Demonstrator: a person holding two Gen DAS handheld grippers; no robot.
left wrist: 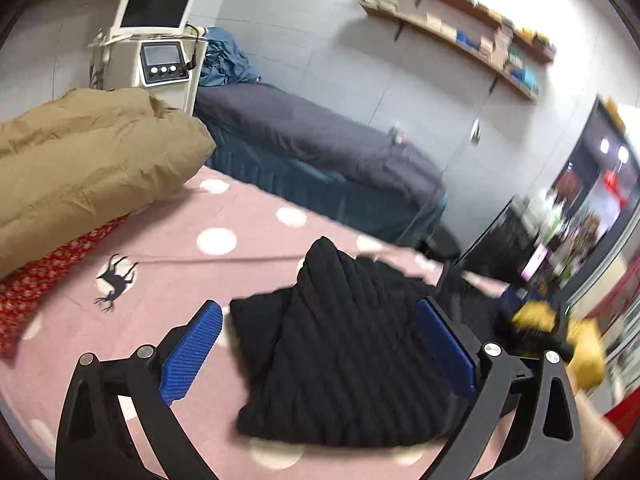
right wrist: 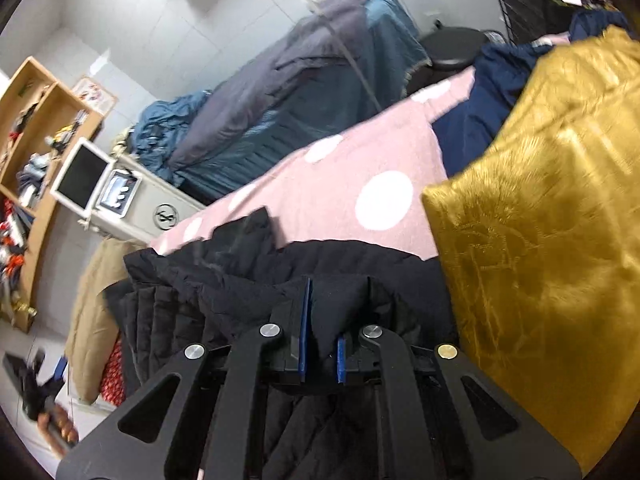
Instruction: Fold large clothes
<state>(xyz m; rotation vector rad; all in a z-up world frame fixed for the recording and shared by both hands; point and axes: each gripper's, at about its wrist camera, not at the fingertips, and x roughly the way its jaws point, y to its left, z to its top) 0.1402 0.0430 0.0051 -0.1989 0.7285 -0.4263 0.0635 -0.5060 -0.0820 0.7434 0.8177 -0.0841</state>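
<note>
A black quilted jacket [left wrist: 344, 352] lies bunched on the pink dotted bedspread [left wrist: 224, 264]. My left gripper [left wrist: 320, 324] is open, its blue pads [left wrist: 192, 354] on either side of the jacket, just above it. In the right wrist view the same black jacket [right wrist: 224, 280] lies in front of me, and my right gripper [right wrist: 320, 312] is shut on a fold of it, with black fabric pinched between the blue pads [right wrist: 305, 320].
A tan padded coat [left wrist: 88, 160] lies on the bed's left over red patterned cloth [left wrist: 24, 292]. A gold velvet cushion [right wrist: 552, 240] and navy cloth [right wrist: 480, 112] lie to the right. A white machine with screen [left wrist: 160, 40] and a blue-covered bed [left wrist: 320, 152] stand beyond.
</note>
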